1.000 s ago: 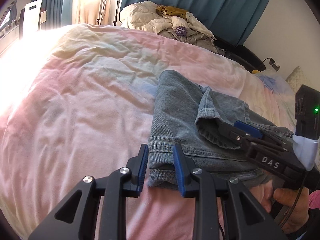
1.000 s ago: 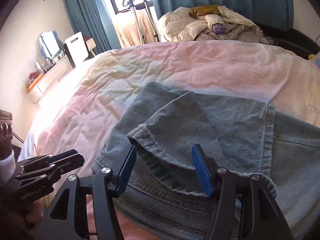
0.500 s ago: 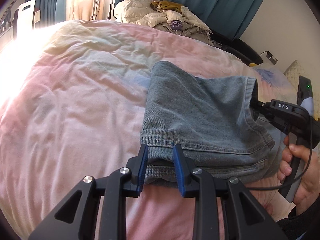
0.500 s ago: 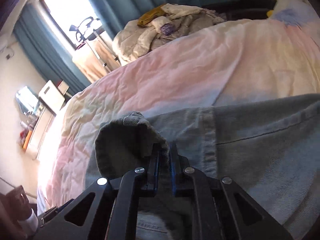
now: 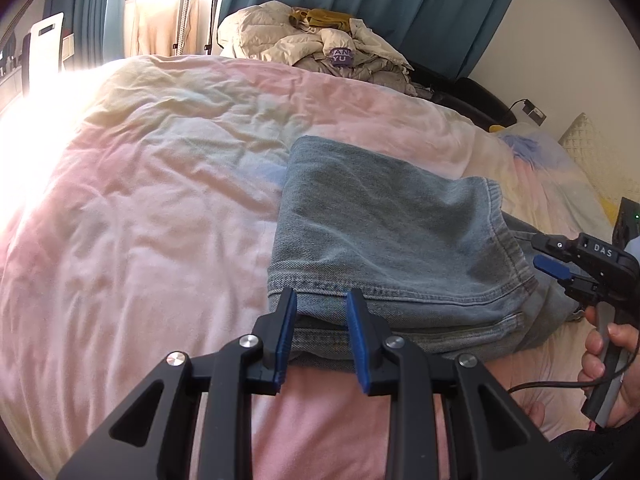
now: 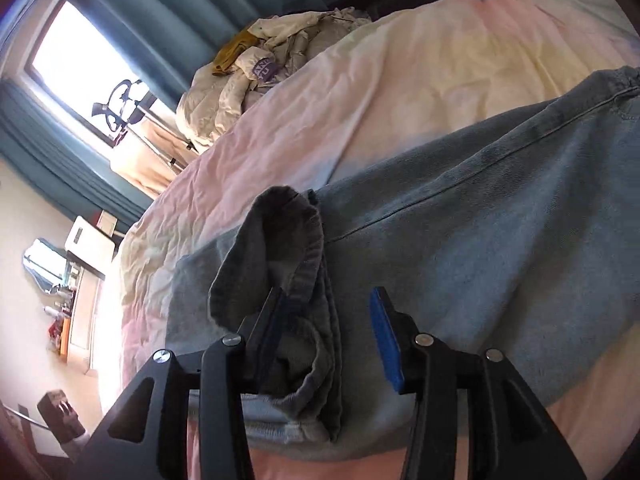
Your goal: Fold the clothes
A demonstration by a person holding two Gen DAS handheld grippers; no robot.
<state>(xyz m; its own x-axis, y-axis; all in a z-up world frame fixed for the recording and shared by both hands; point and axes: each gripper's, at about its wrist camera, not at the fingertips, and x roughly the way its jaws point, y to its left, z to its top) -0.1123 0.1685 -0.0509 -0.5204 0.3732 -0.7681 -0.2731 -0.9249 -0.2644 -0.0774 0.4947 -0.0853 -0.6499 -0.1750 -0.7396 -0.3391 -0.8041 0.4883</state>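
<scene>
On the bed (image 5: pixel 132 216), across its rumpled pink and pale yellow cover, I am looking at the jeans (image 5: pixel 384 232), a slab of faded blue denim folded over on itself, with a thick stitched hem running along the near edge and a ribbed seam curving down the right side. I am holding my left tool (image 5: pixel 320 330) low at that near hem, its blue-padded fingers (image 5: pixel 286 330) standing apart with a clear gap, and the folded edge of the denim is lying between and just past their tips; I cannot tell whether the pads are touching the cloth. My right tool (image 6: pixel 326 332) is also spread wide, gripping nothing. In its own view a limp, grey-looking cuff of the jeans (image 6: pixel 500 248) is draping over its left finger (image 6: pixel 274 320) in a soft loop, while the other blue pad is hovering above flat denim crossed by a long straight seam. From the left camera that right tool (image 5: pixel 556 258) is showing at the far right edge of the fold, black with a blue pad, with my right hand (image 5: pixel 612 356) wrapped round its handle and a thin black cable hanging below. Beyond the bed a heap of puffy cream clothing (image 5: pixel 320 52) is lying against teal curtains (image 5: pixel 420 4).
</scene>
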